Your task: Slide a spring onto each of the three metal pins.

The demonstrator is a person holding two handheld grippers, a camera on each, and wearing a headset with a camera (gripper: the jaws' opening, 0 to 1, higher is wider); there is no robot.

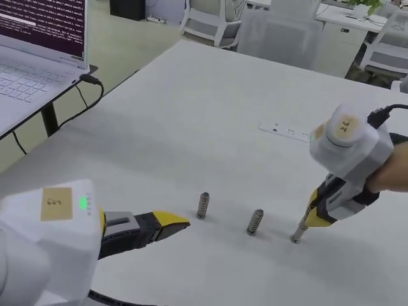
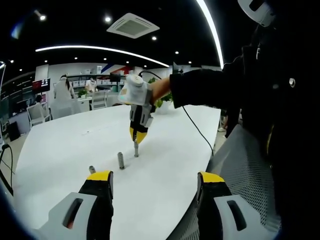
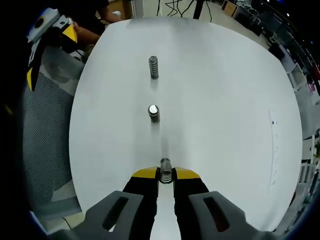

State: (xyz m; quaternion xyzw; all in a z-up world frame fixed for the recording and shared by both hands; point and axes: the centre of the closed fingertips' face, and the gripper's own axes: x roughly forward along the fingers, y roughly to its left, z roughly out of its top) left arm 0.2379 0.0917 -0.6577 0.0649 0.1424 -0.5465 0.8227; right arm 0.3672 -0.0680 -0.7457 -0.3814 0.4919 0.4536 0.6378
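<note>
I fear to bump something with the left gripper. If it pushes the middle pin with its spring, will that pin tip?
Probably yes: the middle pin stands on end, tall and thin, with no visible holder. On the smooth table it may slide first, and likely roll once down, being round. It looks small, so probably light.

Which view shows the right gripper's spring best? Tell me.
Right gripper view: the spring sits close, centred between the right gripper's tips. Head view shows it sideways below the gripper; left gripper view shows it tiny.
</note>
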